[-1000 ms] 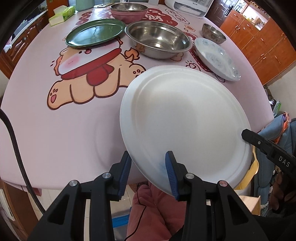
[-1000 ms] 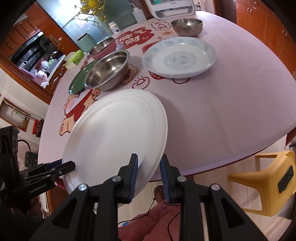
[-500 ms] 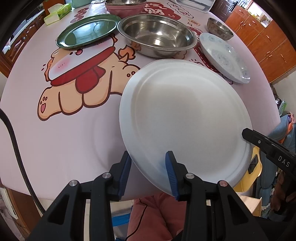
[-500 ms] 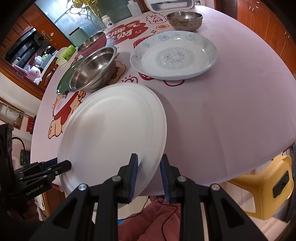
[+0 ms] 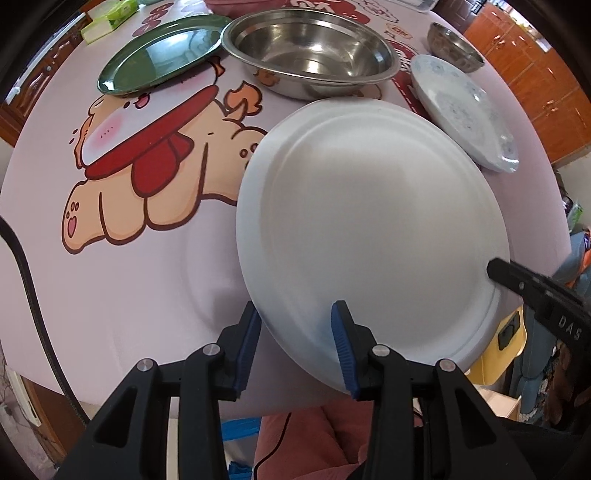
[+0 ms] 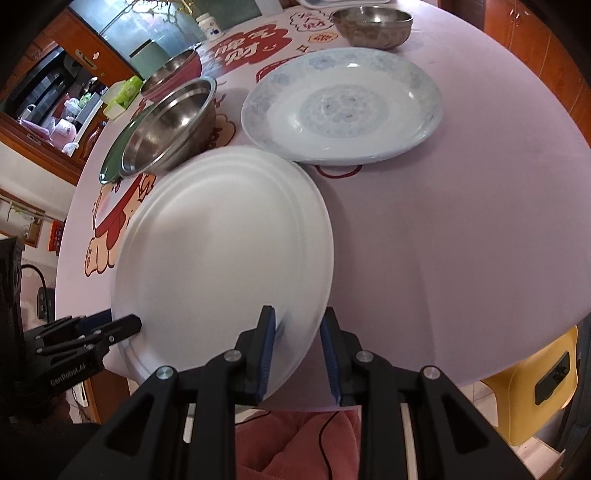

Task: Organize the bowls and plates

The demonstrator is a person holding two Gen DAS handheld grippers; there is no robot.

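the white plate (image 5: 373, 229) is held tilted above the near edge of the pink desk (image 5: 122, 302), its far rim close to the steel bowl (image 5: 310, 55). the left gripper (image 5: 295, 339) has its fingers clamped on the plate's near rim; the right gripper (image 6: 297, 343) grips the opposite rim the same way. beyond lie a blue-patterned plate (image 6: 343, 107), a green plate (image 5: 159, 51) and a small metal bowl (image 6: 373, 22).

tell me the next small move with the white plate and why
Probably carry the white plate on toward the patterned plate to stack it: both tools, left and right, hold its near rim above the table.
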